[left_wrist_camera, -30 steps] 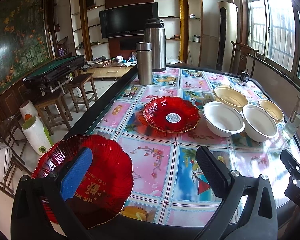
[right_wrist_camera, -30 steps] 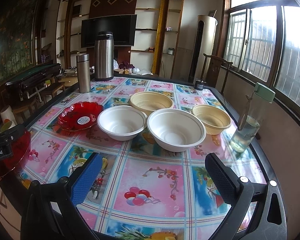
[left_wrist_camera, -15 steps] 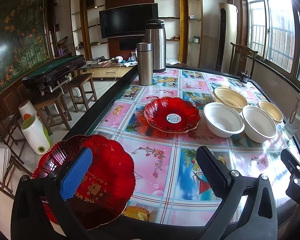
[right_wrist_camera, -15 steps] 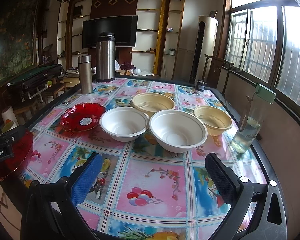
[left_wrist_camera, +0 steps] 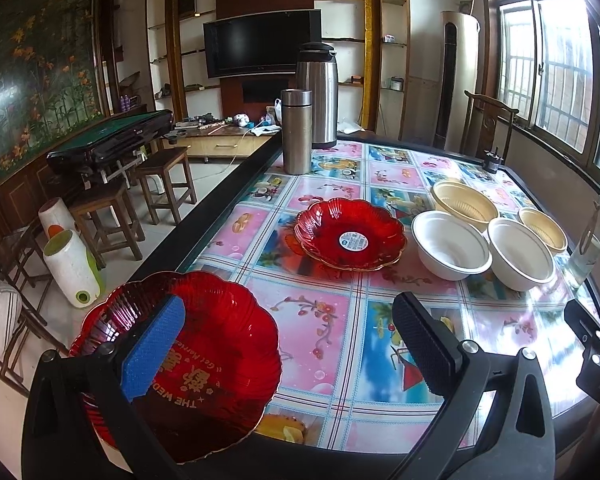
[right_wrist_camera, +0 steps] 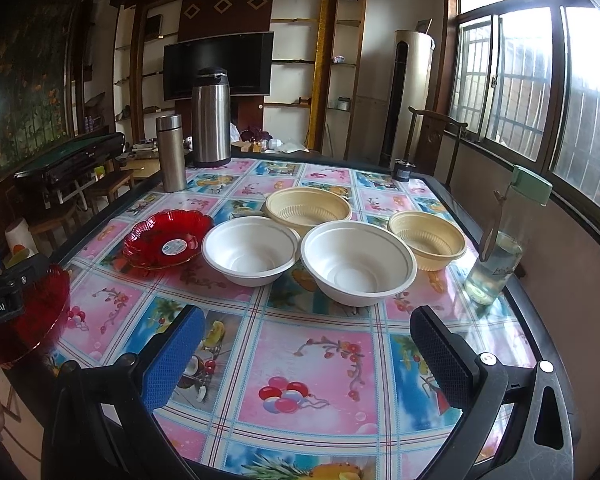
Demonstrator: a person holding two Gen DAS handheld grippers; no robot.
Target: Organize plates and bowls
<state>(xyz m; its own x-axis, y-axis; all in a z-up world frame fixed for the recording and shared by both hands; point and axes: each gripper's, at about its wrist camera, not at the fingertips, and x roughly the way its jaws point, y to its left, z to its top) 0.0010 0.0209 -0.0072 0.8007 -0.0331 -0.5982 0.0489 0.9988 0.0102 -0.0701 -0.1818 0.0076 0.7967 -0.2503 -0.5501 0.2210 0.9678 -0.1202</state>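
Evidently at the plate-stacking step, judging from the layout alone.

Left hand-held gripper (left_wrist_camera: pixel 290 306): jaws wide apart, clamped on nothing, blue pad hovering above the near red plate (left_wrist_camera: pixel 204 380). Plate at the near left corner of the tabletop (left_wrist_camera: pixel 312 320), partly overhanging the edge. Cannot tell whether lying flat there or propped from below.

Right hand-held gripper (right_wrist_camera: pixel 310 316): jaws likewise wide apart, empty, poised above the near edge and facing the bowls.

Further in, close to the left edge: far red plate (left_wrist_camera: pixel 350 232), sticker in its well. Just right of it, the left white bowl (left_wrist_camera: pixel 450 248) and the right white bowl (left_wrist_camera: pixel 522 252) side by side. Behind those, toward the right edge, the large beige bowl (left_wrist_camera: pixel 464 200) and the small beige bowl (left_wrist_camera: pixel 542 226). Water bottle (right_wrist_camera: pixel 496 264) upright beside the right edge.

For a clean job of it:
- Pinch the near red plate by its scalloped rim, one pad above and one below, on the overhanging side where the lower finger has room.
- Squeeze gently; glossy, ribbed, probably slippery plastic or glass.
- Keep it level, lift clear of the edge, carry toward the far red plate.
- Centre above it, lower until nested, then release.
- Mind the left white bowl close by when setting down.
- Hold the right hand-held gripper back meanwhile, ready for nesting white into white and beige into beige.
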